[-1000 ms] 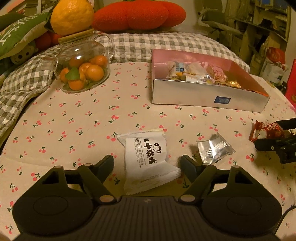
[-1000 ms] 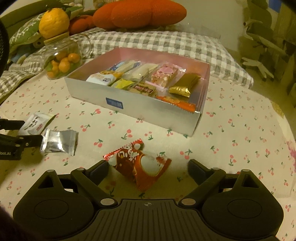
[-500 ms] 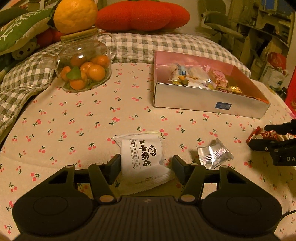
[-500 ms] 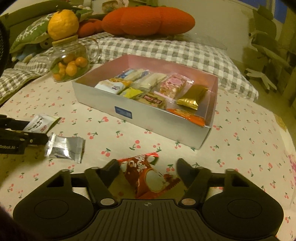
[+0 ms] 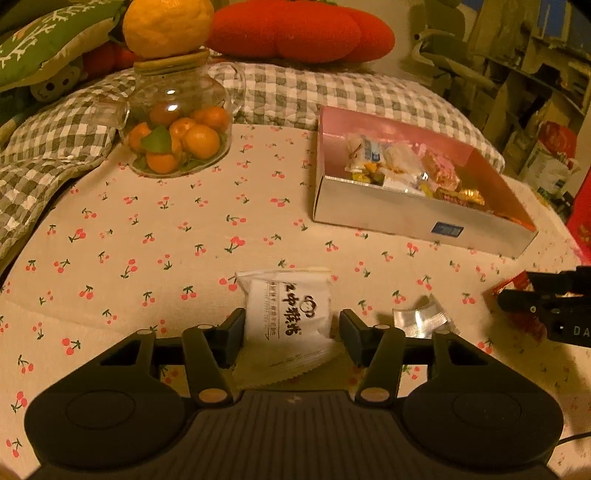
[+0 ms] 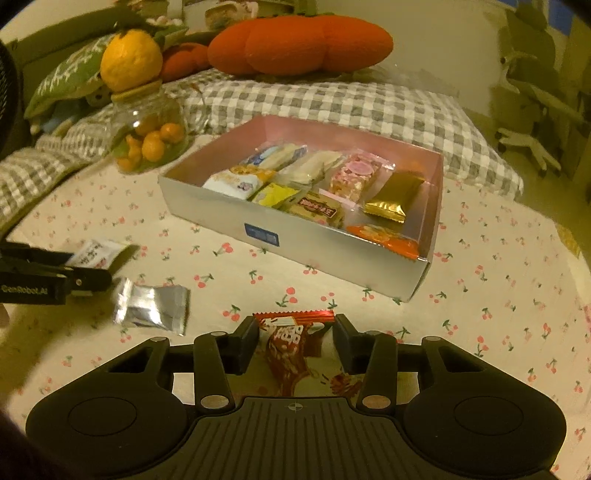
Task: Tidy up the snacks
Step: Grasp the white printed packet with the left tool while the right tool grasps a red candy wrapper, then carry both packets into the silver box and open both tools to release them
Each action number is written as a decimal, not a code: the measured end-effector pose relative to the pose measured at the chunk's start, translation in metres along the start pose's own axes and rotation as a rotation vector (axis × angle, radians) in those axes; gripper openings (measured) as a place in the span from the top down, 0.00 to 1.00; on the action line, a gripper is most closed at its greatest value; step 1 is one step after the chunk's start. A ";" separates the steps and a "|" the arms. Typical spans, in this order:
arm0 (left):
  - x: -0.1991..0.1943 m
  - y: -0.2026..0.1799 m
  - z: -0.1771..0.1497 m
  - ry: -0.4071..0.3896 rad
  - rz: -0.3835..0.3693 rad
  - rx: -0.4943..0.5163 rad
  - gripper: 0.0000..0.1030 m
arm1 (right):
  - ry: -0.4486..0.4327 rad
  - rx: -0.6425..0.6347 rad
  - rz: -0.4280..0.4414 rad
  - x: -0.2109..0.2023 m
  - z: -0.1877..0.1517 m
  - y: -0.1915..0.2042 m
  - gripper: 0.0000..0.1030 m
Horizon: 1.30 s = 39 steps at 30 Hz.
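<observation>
Cherry-print cloth (image 5: 155, 236) covers the table, and both tools work low over it. The left hand-held gripper (image 5: 291, 334) has a white packet (image 5: 291, 314) between its fingers (image 5: 232, 336); its jaws are closing, the left finger against the packet's edge, the right one just beside the other edge with a sliver of gap showing. The right hand-held gripper (image 6: 293, 341) straddles a red packet (image 6: 290, 347), jaws closing too, both fingers (image 6: 245, 345) at or just touching the wrapper's sides; whether they press yet I cannot tell

A silver packet (image 5: 421, 321) lies flat on the cloth between the two tools, untouched, just right of the left tool's right finger. In the right wrist view it (image 6: 151, 308) sits near the left tool's tip

Farther back stands an open box (image 6: 295, 236), silver outside and pink inside, with wrapped snacks (image 6: 321, 184) lying in rows: a gold one, a pink one, a yellow one, pale ones and an orange one at the near right corner. Left of the box is a glass jar (image 5: 177, 129) of small oranges with a large yellow fruit (image 5: 166, 26) on its lid. A checked quilt (image 6: 332, 107) and a red cushion (image 6: 299, 44) lie behind
</observation>
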<state>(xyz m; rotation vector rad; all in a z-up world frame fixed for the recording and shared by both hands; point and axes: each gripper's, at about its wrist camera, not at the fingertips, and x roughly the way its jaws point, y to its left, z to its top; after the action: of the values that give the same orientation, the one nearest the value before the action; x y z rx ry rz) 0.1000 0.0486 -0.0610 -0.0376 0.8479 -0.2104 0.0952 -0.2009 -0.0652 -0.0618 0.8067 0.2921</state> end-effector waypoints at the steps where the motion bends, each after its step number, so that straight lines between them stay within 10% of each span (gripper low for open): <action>1: -0.001 0.000 0.001 -0.001 -0.004 -0.003 0.54 | 0.001 0.009 0.008 -0.001 0.001 0.000 0.60; 2: -0.001 0.000 0.002 -0.002 -0.010 -0.008 0.55 | 0.002 0.018 0.016 -0.002 0.002 -0.001 0.75; 14: -0.004 -0.004 0.012 0.001 -0.039 -0.043 0.57 | 0.015 0.093 0.072 -0.007 0.008 -0.005 0.83; 18: -0.004 -0.004 0.011 0.007 -0.042 -0.047 0.57 | 0.042 0.183 0.126 -0.006 0.008 -0.016 0.66; 20: -0.003 -0.005 0.011 0.011 -0.042 -0.045 0.57 | 0.035 0.180 0.113 -0.006 0.007 -0.017 0.41; 30: -0.008 -0.013 0.015 -0.001 -0.067 -0.051 0.57 | 0.060 0.001 0.021 0.009 0.000 0.000 0.38; 35: -0.009 -0.019 0.017 -0.010 -0.080 -0.043 0.57 | 0.071 -0.078 -0.034 0.012 -0.001 0.006 0.69; 39: -0.013 -0.022 0.019 -0.017 -0.098 -0.046 0.57 | 0.068 -0.061 -0.047 0.009 0.003 0.005 0.70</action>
<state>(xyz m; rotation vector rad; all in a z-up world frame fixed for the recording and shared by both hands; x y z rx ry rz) 0.1020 0.0285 -0.0361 -0.1240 0.8352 -0.2822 0.1019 -0.1939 -0.0693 -0.1486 0.8622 0.2711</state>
